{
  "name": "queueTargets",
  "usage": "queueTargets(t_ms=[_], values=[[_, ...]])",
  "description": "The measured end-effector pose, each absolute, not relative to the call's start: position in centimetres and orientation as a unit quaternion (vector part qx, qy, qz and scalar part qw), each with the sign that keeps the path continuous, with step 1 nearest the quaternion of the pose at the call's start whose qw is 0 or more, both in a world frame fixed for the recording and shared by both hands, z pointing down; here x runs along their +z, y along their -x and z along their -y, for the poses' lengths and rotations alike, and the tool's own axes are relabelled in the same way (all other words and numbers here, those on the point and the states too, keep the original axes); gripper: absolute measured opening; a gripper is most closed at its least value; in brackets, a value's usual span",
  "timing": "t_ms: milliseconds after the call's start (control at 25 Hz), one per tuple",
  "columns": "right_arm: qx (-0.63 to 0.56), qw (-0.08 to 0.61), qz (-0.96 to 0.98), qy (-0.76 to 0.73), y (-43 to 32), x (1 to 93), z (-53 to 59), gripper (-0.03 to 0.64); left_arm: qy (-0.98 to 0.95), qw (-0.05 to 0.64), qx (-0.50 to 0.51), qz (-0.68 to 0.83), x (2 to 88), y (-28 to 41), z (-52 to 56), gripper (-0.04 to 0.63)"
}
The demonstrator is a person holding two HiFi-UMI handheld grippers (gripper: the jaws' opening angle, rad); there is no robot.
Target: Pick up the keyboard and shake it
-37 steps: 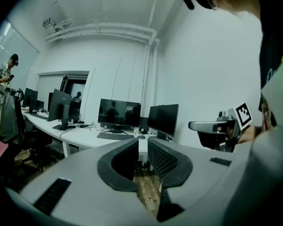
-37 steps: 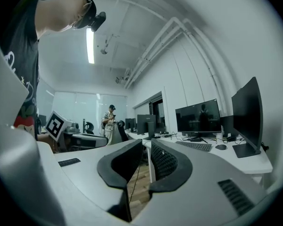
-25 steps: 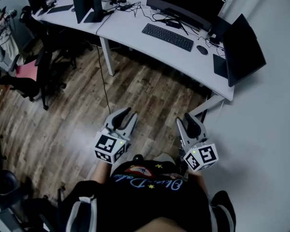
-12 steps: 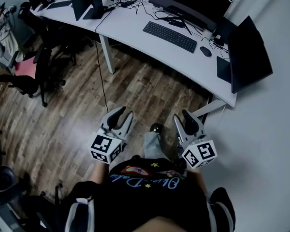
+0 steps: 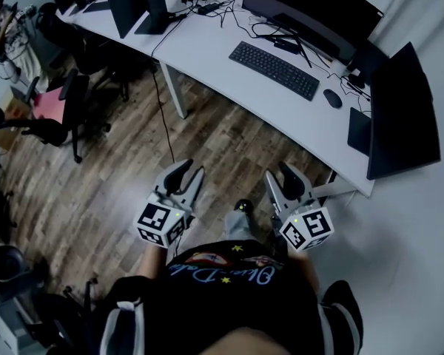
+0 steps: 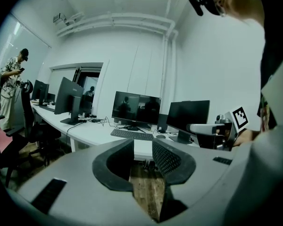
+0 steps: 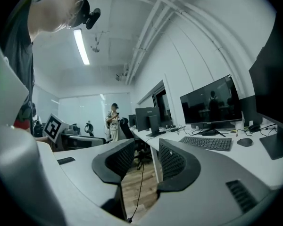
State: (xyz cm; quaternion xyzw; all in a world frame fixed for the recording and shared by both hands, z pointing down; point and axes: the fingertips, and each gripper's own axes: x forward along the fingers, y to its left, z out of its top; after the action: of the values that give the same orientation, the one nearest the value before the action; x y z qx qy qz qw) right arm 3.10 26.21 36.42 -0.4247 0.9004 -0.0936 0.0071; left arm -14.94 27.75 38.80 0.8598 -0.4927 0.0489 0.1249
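Observation:
The black keyboard (image 5: 274,69) lies flat on the white desk (image 5: 207,50) in front of a wide dark monitor (image 5: 311,6). It also shows small and far off as the keyboard (image 6: 131,134) in the left gripper view and the keyboard (image 7: 205,142) in the right gripper view. My left gripper (image 5: 192,170) and right gripper (image 5: 279,172) hang over the wooden floor, well short of the desk. Both point toward it. The left gripper (image 6: 142,147) stands open with only floor between its jaws. The right gripper (image 7: 147,149) is likewise open and holds nothing.
A black mouse (image 5: 332,98) sits right of the keyboard, and a second dark monitor (image 5: 403,117) stands at the desk's right end. A cable (image 5: 163,117) hangs down by the desk leg. Office chairs (image 5: 59,117) stand at left, with a person (image 5: 0,28) beyond them.
The desk and keyboard have slid lower and rightward in the head view. Both grippers keep their places in front of the body, and their jaws stand slightly wider.

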Motion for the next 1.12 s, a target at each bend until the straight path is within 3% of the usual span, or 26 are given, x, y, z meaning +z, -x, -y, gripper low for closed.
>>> queueTargets(t_ms=[600,1120], values=[[-0.108,0.011,-0.888,0.447,-12.3,37.2,-12.4,0.126,-0.851,0.145,0.048,0.502,38.3,8.9,-12.9,0.099],[-0.127,0.006,-0.873,0.472,-14.5,38.9,-6.6,0.127,-0.860,0.159,0.054,0.483,39.7,7.0,-5.4,0.107]])
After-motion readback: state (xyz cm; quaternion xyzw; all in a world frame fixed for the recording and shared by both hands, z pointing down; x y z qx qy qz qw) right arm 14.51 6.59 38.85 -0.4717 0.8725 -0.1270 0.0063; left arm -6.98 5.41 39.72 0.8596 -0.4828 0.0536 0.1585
